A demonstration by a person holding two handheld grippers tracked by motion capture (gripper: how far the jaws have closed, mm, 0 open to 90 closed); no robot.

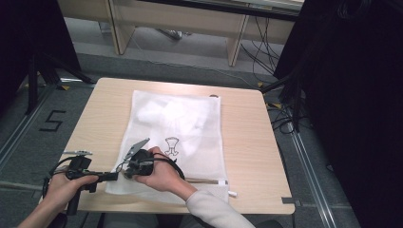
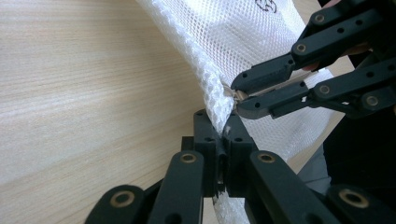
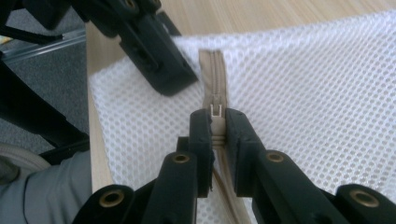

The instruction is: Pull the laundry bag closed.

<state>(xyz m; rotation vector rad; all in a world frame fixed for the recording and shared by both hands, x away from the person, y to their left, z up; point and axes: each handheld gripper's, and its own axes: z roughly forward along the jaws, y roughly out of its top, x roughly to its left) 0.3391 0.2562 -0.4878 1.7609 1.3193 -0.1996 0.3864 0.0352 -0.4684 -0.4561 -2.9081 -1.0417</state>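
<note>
Bench (image 1: pixel 247 137): light wood-grain top, rounded far corners, surface clean and unmarked where bare. It stands on grey carpet (image 1: pixel 190 50); a floor marking "5" (image 1: pixel 51 120) lies to the left of it, metal floor rails (image 1: pixel 309 161) run along both sides, and black cables (image 1: pixel 263 47) trail over the floor at the far right. Pale wooden furniture (image 1: pixel 180 21) stands beyond the bench, with black curtains (image 1: pixel 351 95) closing off the right side and far-left corner.

White mesh bag (image 1: pixel 176 137): lies flat on the bench, reaching from near the far edge to the near edge, slightly left of centre. A small black printed figure (image 1: pixel 171 146) shows on it, and something white is bunched inside the far half. A beige zipper (image 3: pixel 215 79) runs along the near end.

Left gripper (image 2: pixel 223 140): held at the near-left corner of the bench, jaws closed on the bag's edge — mesh is pinched between them in the left gripper view.

Right gripper (image 3: pixel 217 126): held over the near-left part of the bag, jaws closed on the zipper slider (image 3: pixel 215 111), with the zipper tape passing between them. In the left gripper view its tips sit just beside the left gripper's, on the same edge of mesh.

The person's right hand (image 1: pixel 161 173) and grey sleeve (image 1: pixel 209 209) come in from the near edge; the left hand (image 1: pixel 64 183) sits just off the near-left corner.
</note>
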